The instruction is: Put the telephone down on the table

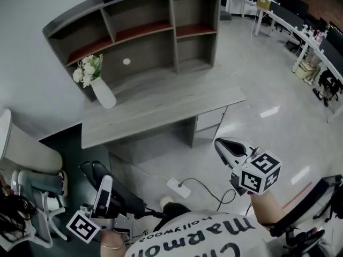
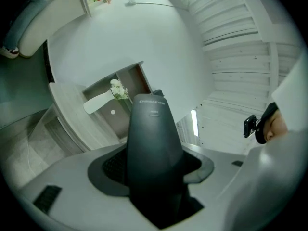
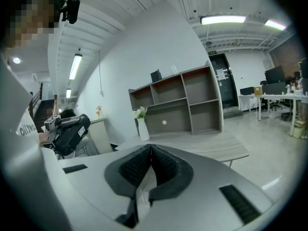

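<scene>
**Telephone in the left gripper, short of the table**

In the head view the left gripper point(image 1: 101, 205) sits at 7 o'clock, low in the frame. Its jaws are clamped on the telephone point(image 2: 153, 138), a dark handset that stands up between the pads and juts past the fingertips toward 12 o'clock. The left gripper view shows both pads pressing on the handset's sides. The telephone is in the air over the floor, well apart from the table point(image 1: 161, 103).

The right gripper point(image 3: 149, 150) is at 4 o'clock in the head view. Its jaws are closed tip to tip with nothing between them, and they point toward 11 o'clock, at the table's near corner.

The grey table fills the middle of the head view, with an open shelf unit point(image 1: 144, 31) along its far edge at 12 o'clock. A white vase point(image 1: 103, 93) of pale flowers point(image 1: 88, 69) stands on the tabletop at 10 o'clock. A white power strip point(image 1: 175, 187) lies on the floor at 6 o'clock, between the two grippers.
</scene>
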`<state>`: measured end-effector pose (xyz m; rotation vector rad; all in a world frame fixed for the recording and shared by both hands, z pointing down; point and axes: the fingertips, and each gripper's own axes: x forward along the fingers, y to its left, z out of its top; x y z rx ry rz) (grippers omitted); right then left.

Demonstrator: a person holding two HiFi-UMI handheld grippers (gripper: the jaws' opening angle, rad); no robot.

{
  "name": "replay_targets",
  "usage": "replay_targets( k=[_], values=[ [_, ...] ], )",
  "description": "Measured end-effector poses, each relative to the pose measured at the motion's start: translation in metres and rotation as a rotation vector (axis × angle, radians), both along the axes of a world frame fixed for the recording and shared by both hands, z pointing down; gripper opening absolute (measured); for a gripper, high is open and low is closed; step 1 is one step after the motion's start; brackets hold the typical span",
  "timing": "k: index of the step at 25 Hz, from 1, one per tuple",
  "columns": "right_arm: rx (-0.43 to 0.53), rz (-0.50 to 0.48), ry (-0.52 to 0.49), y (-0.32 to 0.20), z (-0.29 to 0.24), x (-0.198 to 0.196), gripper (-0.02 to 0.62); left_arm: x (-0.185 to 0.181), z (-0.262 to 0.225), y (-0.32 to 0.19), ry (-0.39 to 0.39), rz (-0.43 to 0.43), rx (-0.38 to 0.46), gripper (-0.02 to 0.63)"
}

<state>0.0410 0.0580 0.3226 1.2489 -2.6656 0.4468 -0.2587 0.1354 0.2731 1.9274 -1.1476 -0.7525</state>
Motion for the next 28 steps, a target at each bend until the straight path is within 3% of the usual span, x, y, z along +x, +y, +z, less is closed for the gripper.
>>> replay_targets(
  k=[12, 22, 28],
  values=[
    [0.035, 0.143, -0.015, -0.042, -0.015, -0.061, 0.011, -0.064, -0.019, -0.087, -0.019, 0.162, 0.057, 0.278],
    [0.040, 0.176, -0.013, -0.059, -0.016, -0.108, 0.011, -0.111, -0.014, -0.116, -0.015, 0.180, 0.034, 0.278],
    [0.019, 0.204, 0.007, -0.059, -0.012, -0.113, 0.011, -0.129, -0.010, -0.122, 0.015, 0.182, 0.024, 0.277]
  ],
)
